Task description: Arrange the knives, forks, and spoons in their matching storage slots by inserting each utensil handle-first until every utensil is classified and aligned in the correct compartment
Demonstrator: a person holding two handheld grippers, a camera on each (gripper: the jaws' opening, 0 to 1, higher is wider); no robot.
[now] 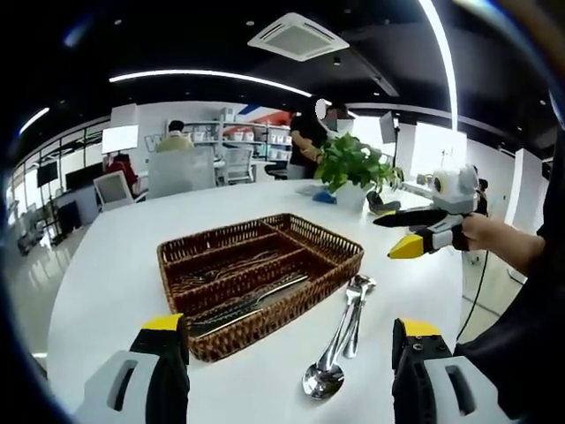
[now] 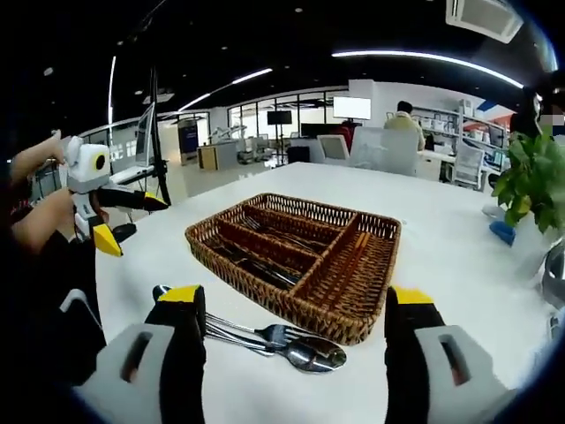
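Both my grippers point(image 1: 287, 353) point(image 2: 296, 331) gape empty; the spoons point(image 2: 291, 349) at lower centre lie stacked beside the basket point(image 2: 344, 331), so I might pinch two.

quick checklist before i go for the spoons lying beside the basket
1. Left claw open: ok.
2. Right claw open: ok.
3. Spoons loose on the white table, outside the wicker basket: ok.
4. Both claws hold nothing: ok.
5. Wide compartment looks free for spoons: ok.
6. Which spoon lies on top: cannot tell.
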